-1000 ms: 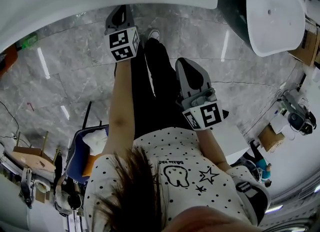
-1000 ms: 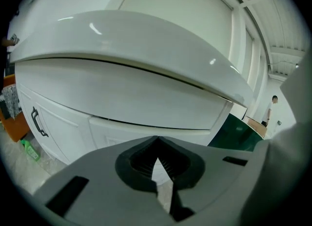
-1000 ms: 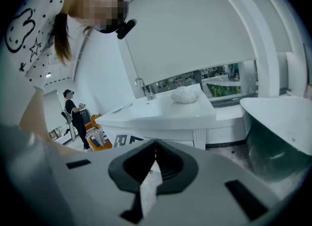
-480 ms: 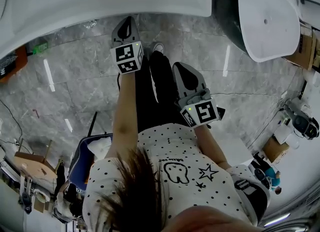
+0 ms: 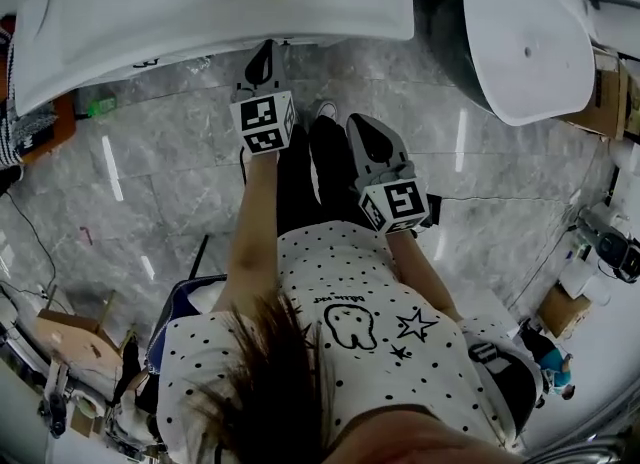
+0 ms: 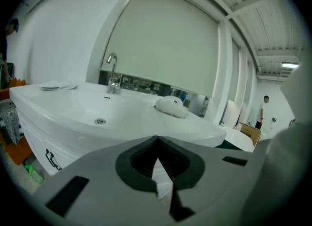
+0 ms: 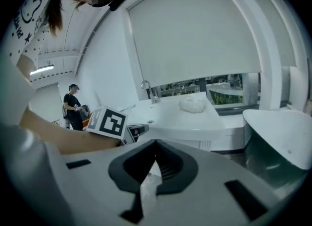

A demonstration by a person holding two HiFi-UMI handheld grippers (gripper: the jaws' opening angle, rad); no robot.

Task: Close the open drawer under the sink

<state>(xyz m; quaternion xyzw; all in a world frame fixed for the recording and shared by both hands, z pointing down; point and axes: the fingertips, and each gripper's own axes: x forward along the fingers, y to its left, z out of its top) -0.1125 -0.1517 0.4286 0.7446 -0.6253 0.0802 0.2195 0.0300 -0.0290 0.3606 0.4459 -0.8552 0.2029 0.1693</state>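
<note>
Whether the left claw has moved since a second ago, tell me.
Yes. The left claw has risen: its tip now sits at the sink's front rim.

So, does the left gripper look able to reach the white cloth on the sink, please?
Probably yes: the left gripper, shut and empty, hangs by the sink rim, with only bare basin between it and the white cloth.

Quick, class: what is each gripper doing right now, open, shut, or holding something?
Grey left gripper: fingers closed, holding nothing.
Grey right gripper: fingers closed, holding nothing.
</note>
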